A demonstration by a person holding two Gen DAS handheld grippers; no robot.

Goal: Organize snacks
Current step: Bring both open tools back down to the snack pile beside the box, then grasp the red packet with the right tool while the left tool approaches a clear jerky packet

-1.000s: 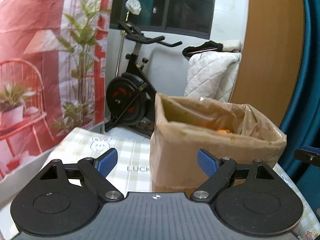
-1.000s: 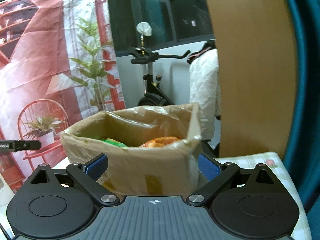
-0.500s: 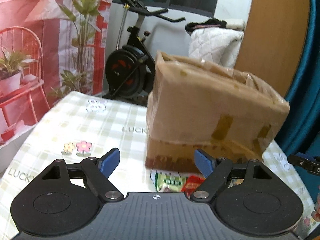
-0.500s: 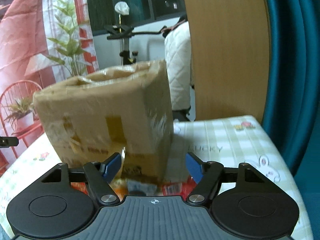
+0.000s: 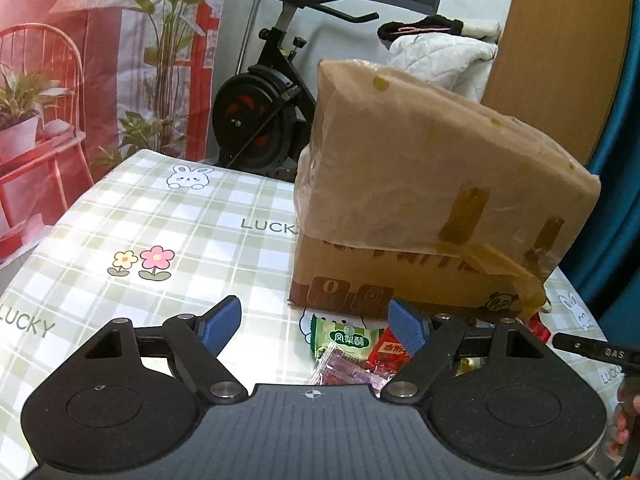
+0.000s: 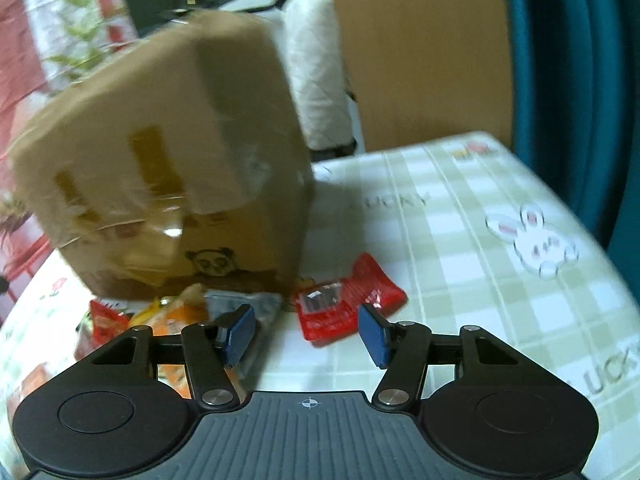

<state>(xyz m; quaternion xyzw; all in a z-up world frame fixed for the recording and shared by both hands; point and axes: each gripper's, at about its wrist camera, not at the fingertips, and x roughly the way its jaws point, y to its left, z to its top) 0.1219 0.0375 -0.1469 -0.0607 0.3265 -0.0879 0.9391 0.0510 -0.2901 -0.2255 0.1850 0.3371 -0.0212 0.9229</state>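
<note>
A cardboard box is set toward the far edge of the table. Snack packets are scattered on the surface just before the box's near side, one packet beside its right corner.

Red packet (before open claw)

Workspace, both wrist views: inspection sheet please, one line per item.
Surface: checked tablecloth with rabbits, flowers, "LUCKY" print.
Job's things: cardboard box lined with plastic; green snack packet, red snack packet and more packets on the cloth before it.
Clutter: nothing seen.
Grippers: left tongs open, empty; right tongs open, nothing pinched, jaws have just been closing.
Cables: nothing seen.
Surroundings: exercise bike, quilted white jacket, teal curtain, printed backdrop.
</note>
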